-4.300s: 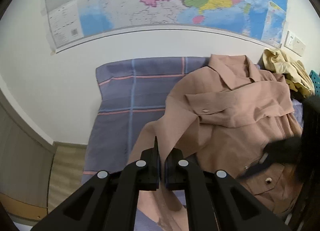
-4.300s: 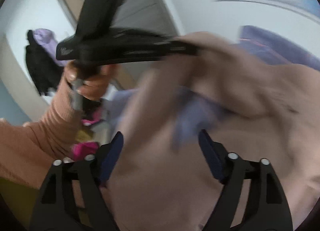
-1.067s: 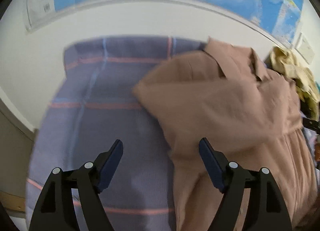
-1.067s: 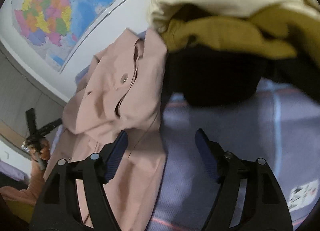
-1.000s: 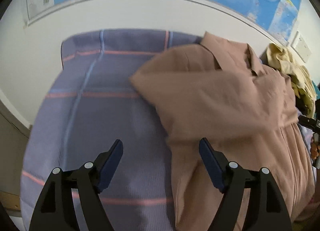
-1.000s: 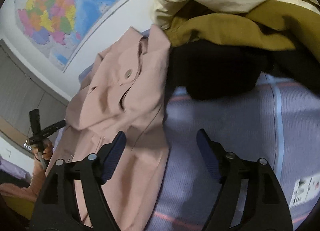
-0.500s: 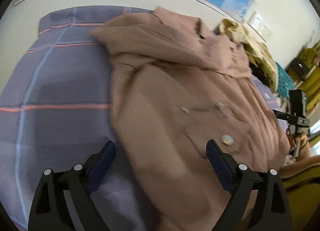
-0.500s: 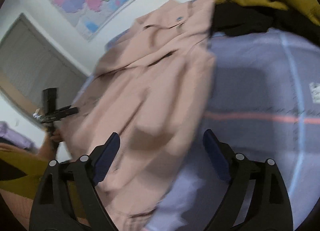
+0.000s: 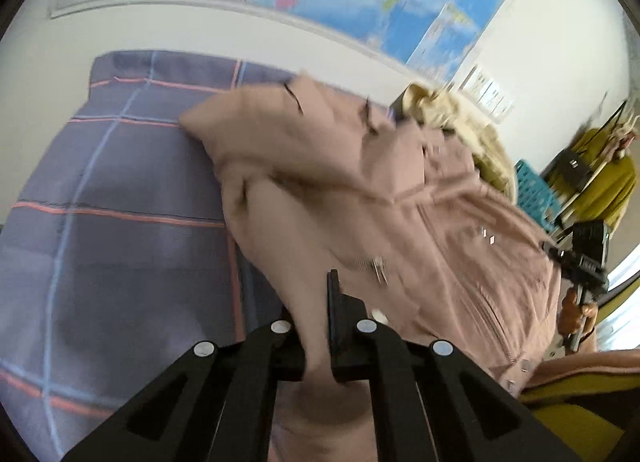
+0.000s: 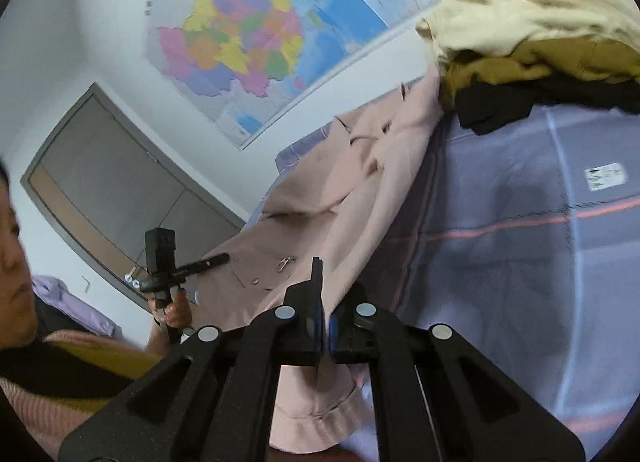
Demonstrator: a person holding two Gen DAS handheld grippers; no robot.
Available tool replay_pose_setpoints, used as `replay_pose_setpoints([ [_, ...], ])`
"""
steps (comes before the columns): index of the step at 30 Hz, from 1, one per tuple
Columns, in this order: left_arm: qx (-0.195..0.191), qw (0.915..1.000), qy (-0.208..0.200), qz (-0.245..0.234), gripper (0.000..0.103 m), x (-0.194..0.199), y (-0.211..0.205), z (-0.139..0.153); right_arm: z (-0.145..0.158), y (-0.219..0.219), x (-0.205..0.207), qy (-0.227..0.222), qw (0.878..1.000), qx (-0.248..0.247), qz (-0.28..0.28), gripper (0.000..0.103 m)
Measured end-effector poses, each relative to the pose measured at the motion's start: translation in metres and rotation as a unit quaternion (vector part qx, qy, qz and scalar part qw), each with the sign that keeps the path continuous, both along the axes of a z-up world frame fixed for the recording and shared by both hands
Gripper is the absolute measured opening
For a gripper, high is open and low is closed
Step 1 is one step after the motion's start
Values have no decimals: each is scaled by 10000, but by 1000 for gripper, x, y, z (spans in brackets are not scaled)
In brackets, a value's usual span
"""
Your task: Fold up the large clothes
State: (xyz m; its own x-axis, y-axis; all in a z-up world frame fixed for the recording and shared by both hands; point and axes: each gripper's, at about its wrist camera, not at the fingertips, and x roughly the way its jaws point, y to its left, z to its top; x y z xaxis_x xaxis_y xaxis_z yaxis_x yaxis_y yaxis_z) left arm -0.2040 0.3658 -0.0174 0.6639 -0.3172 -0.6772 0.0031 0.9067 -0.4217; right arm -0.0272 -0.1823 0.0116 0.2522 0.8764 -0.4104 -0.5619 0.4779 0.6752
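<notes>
A dusty-pink jacket of soft, matte woven cloth lies rumpled across a bed, its collar end toward the wall and its hem end nearest the cameras; small metal snaps and a short zip pull glint on its front. The left gripper has just been closing, and its black jaws now pinch a fold of the jacket's lower edge. The right gripper has likewise just closed, clamped on the hem at the opposite side, with the cloth bunched beneath it. Under the jacket is a purple-grey bedspread crossed by thin pink and blue lines. Just beside the collar sits a heap of clothes in cream, mustard and black. A glossy coloured map hangs on the white wall.
</notes>
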Motion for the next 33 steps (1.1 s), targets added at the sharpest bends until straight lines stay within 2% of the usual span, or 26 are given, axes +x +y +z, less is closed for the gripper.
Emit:
replay_pose_setpoints([
  [2, 239, 9995, 175, 82, 4, -8, 0, -8, -4, -2, -10, 22, 9993, -364, -26, 3],
  [3, 379, 9988, 298, 101, 5, -7, -2, -14, -12, -1, -7, 189, 9988, -452, -9, 3],
  [4, 580, 9970, 488, 160, 10, -5, -4, -21, -22, 0, -5, 370, 9973, -628, 14, 6],
  [5, 703, 9954, 603, 228, 13, -5, 0, -25, -34, 3, -2, 488, 9927, -1100, -27, 12],
  [6, 841, 9936, 670, 339, 22, -2, 2, -26, -40, 8, 1, 502, 9867, -1540, -118, 26],
  [7, 934, 9929, 606, 411, 31, -3, 6, -22, -43, 11, 3, 395, 9756, -2141, -289, 41],
  [8, 1057, 9920, 468, 516, 37, -4, 10, -13, -40, 11, 5, 256, 9684, -2444, -436, 46],
  [9, 1126, 9914, 362, 552, 48, -6, 14, -4, -33, 8, 8, 123, 9667, -2496, -546, 53],
  [10, 1318, 9892, 153, 617, 53, -7, 17, 10, -22, 6, 11, -17, 9670, -2464, -642, 56],
  [11, 1622, 9844, -51, 678, 55, -5, 15, 24, -12, 6, 14, -166, 9678, -2413, -695, 57],
  [12, 1828, 9805, -195, 690, 62, 0, 13, 35, 4, 10, 18, -456, 9693, -2311, -705, 58],
  [13, 1960, 9779, -333, 644, 65, 9, 9, 45, 16, 14, 22, -721, 9688, -2266, -693, 58],
  [16, 1993, 9779, -554, 308, 66, 55, -6, 66, 44, 63, 51, -1449, 9585, -2399, -527, 58],
  [18, 2240, 9728, -575, 144, 66, 94, -19, 68, 48, 103, 79, -1639, 9543, -2472, -361, 58],
  [20, 2574, 9653, -427, -36, 66, 145, -43, 60, 45, 140, 111, -1593, 9553, -2484, -170, 58],
  [22, 2690, 9628, -217, -117, 66, 187, -58, 48, 34, 176, 141, -1479, 9539, -2612, -38, 60],
  [24, 2810, 9594, 28, -244, 66, 225, -71, 33, 18, 209, 168, -1385, 9457, -2940, 36, 60],
  [26, 2937, 9551, 270, -289, 66, 255, -77, 19, 0, 239, 192, -1340, 9324, -3357, 34, 60],
  [27, 2922, 9546, 491, -323, 66, 274, -78, 10, -7, 248, 202, -1228, 9316, -3421, 68, 60],
  [29, 2977, 9510, 752, -368, 66, 293, -76, -5, -21, 261, 213, -1110, 9277, -3562, 133, 59],
  [33, 3117, 9434, 1034, -454, 64, 311, -75, -26, -44, 279, 222, -1204, 9050, -4070, 281, 61],
])
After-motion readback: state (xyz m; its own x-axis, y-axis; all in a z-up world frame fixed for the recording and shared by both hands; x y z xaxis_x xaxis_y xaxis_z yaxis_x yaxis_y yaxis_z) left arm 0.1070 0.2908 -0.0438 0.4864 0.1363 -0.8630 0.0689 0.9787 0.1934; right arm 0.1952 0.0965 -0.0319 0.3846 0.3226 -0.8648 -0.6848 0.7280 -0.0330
